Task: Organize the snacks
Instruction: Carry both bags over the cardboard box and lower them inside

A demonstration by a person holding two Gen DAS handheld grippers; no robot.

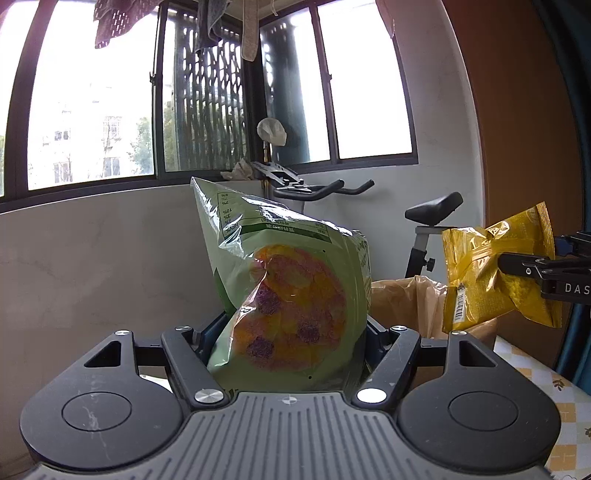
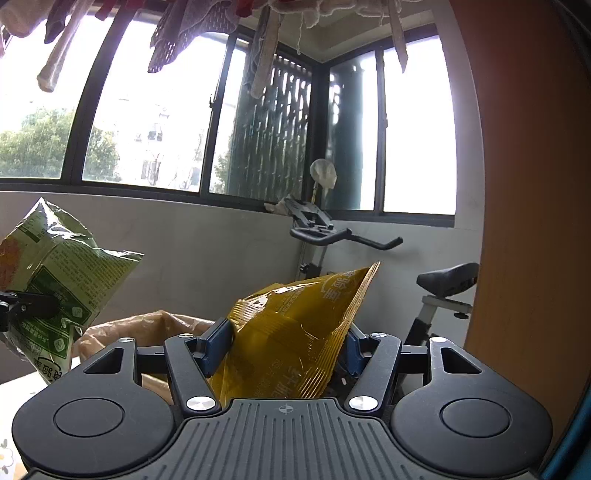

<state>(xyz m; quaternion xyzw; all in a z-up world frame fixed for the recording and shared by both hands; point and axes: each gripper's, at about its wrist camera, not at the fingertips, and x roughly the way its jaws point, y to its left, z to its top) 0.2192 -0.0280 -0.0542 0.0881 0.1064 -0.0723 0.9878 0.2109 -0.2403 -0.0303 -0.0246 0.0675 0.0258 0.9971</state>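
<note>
My left gripper (image 1: pixel 291 332) is shut on a green snack bag (image 1: pixel 288 280) with a clear window that shows orange and purple chips, and holds it up in the air. The green bag also shows at the left of the right wrist view (image 2: pixel 62 280). My right gripper (image 2: pixel 288 343) is shut on a yellow snack bag (image 2: pixel 295 332), also held up. In the left wrist view the yellow bag (image 1: pixel 495 269) hangs at the right in the right gripper's fingers (image 1: pixel 524 267). A brown paper bag (image 1: pixel 410 306) stands open behind and below both snack bags; it also shows in the right wrist view (image 2: pixel 147 328).
A table with a yellow-checked cloth (image 1: pixel 554 398) lies below at the right. An exercise bike (image 2: pixel 436 291) stands behind by the grey wall under the windows. A brown panel (image 2: pixel 524 221) rises at the right. Laundry (image 2: pixel 177 33) hangs overhead.
</note>
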